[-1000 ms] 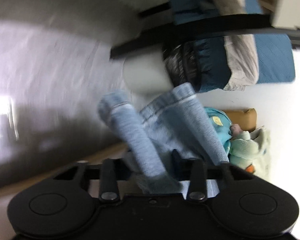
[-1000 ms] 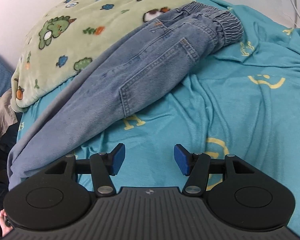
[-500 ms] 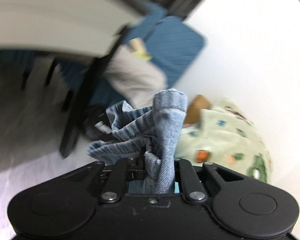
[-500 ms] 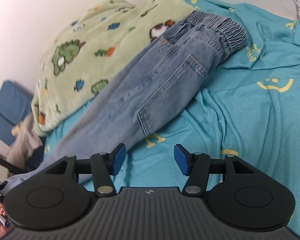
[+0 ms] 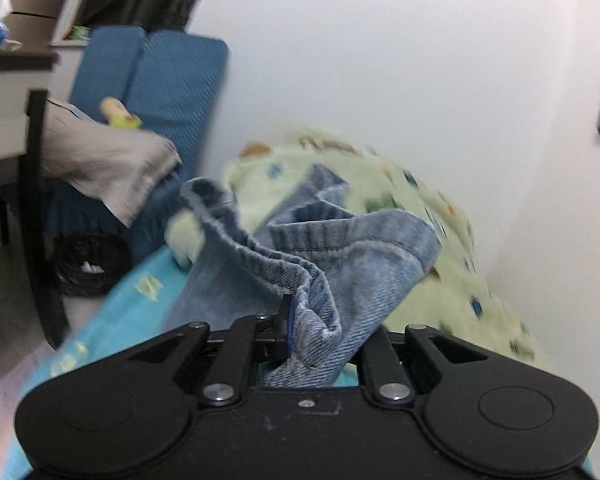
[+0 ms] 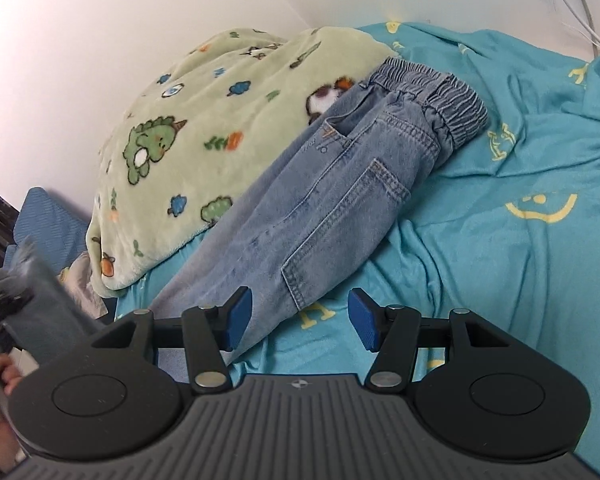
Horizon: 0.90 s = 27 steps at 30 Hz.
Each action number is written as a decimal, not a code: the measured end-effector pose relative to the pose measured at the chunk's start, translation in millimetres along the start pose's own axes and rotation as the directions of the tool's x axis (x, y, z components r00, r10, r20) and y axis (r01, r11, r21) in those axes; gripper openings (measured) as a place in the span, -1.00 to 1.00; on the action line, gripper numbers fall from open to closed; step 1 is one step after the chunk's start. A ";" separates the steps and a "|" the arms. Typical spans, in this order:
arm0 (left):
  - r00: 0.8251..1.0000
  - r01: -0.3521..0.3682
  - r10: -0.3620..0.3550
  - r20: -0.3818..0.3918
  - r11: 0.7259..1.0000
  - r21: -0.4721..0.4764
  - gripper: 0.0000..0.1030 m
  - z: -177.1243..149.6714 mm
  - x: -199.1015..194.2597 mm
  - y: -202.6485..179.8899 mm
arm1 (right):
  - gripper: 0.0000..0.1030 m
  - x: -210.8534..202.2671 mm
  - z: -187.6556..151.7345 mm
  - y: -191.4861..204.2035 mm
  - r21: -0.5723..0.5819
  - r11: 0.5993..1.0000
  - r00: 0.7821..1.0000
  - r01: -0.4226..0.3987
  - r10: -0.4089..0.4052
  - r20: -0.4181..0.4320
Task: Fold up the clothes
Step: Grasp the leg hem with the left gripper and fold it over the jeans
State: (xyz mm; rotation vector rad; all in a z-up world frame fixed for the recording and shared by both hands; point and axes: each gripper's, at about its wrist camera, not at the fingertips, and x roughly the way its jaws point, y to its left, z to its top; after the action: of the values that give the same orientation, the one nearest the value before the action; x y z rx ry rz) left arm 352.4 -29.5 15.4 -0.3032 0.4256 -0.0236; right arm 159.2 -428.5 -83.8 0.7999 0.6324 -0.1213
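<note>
Meanwhile the left hand-held gripper (image 5: 324, 330) pinches the light-blue denim jeans' (image 6: 332, 200) hem, while the right hand-held gripper (image 6: 300, 316) hovers wide open, empty, above them.

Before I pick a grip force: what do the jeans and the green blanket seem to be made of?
Jeans: washed blue denim, going by the twill weave, topstitched pocket and gathered elastic waistband. Green blanket: probably plush fleece, with a fuzzy matte nap and printed dinosaurs.

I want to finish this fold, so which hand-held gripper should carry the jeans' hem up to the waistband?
Left. The left hand-held gripper is already shut on the jeans; the right hand-held gripper is open and empty.
</note>
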 end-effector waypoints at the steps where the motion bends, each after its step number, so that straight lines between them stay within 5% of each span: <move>1: 1.000 0.005 -0.004 -0.021 1.000 0.018 -0.80 -14.2 5.4 -8.4 | 0.11 -0.5 0.9 -0.8 -0.003 1.000 1.000 -0.003 0.003 0.002; 6: 0.985 0.050 -0.030 -0.171 0.993 0.111 -0.80 -91.5 31.5 -31.9 | 0.11 4.4 3.7 -3.4 -0.010 1.000 1.000 -0.003 0.003 0.008; 10: 0.978 0.056 -0.012 -0.209 0.977 0.207 -0.78 -133.0 35.5 -34.8 | 0.11 11.7 2.5 -7.5 -0.004 1.000 1.000 -0.006 0.005 -0.020; 13: 0.971 0.071 -0.020 -0.237 0.975 0.209 -0.70 -134.9 33.9 -28.2 | 0.11 15.5 3.4 -10.3 0.007 1.000 0.999 -0.016 0.016 -0.033; 17: 0.949 0.105 -0.052 -0.311 0.982 0.159 -0.20 -126.5 24.9 -19.1 | 0.11 18.2 3.8 -8.6 0.002 1.000 0.999 -0.016 0.016 -0.039; 22: 0.921 0.178 -0.150 -0.358 0.983 0.046 0.07 -107.5 -19.0 3.2 | 0.11 17.7 2.0 -5.8 -0.015 1.000 0.999 -0.012 0.011 -0.042; 27: 0.931 0.166 -0.190 -0.311 0.981 -0.105 0.28 -81.7 -64.4 59.0 | 0.11 12.3 6.8 -13.2 0.019 0.999 0.999 -0.026 0.027 -0.032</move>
State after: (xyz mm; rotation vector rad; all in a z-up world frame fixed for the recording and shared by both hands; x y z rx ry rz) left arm 257.8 9.1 -46.9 -0.4157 0.7220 -0.2378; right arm 168.0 -440.9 -95.6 0.8287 0.6519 -0.0903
